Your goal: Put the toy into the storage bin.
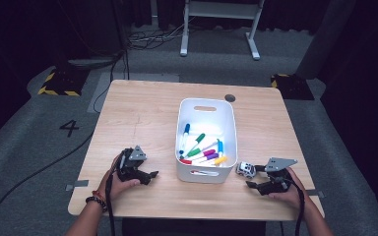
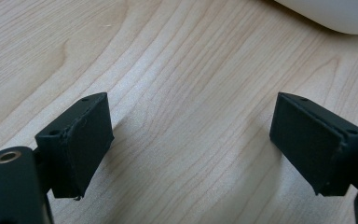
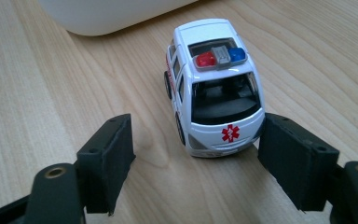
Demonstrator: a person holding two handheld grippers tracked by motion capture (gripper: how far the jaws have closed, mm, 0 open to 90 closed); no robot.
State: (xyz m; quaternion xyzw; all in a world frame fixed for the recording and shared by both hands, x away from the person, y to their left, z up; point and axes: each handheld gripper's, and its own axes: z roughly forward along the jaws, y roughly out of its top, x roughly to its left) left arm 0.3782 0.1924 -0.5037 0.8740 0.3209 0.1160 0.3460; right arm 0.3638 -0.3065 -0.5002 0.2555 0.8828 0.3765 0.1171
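A small white toy ambulance [image 1: 246, 169] with a red cross and a red-and-blue light bar stands on the wooden table [image 1: 142, 108], just right of a white bin [image 1: 183, 118]. My right gripper [image 1: 252, 177] lies right behind it. In the right gripper view the ambulance [image 3: 214, 79] faces me, its nose at the tips of the open right gripper [image 3: 198, 140], close to the right-hand pad, with a wide gap on the other side. My left gripper [image 1: 150, 176] rests on the table left of the bin, and in its own view the left gripper [image 2: 191, 140] stands open over bare wood.
The bin holds several coloured markers [image 1: 202, 150]. Its rounded wall [image 3: 107, 16] is just beyond the ambulance, and its wall [image 2: 335, 14] also shows at the top right of the left gripper view. A person's hands hold both grippers near the table's front edge.
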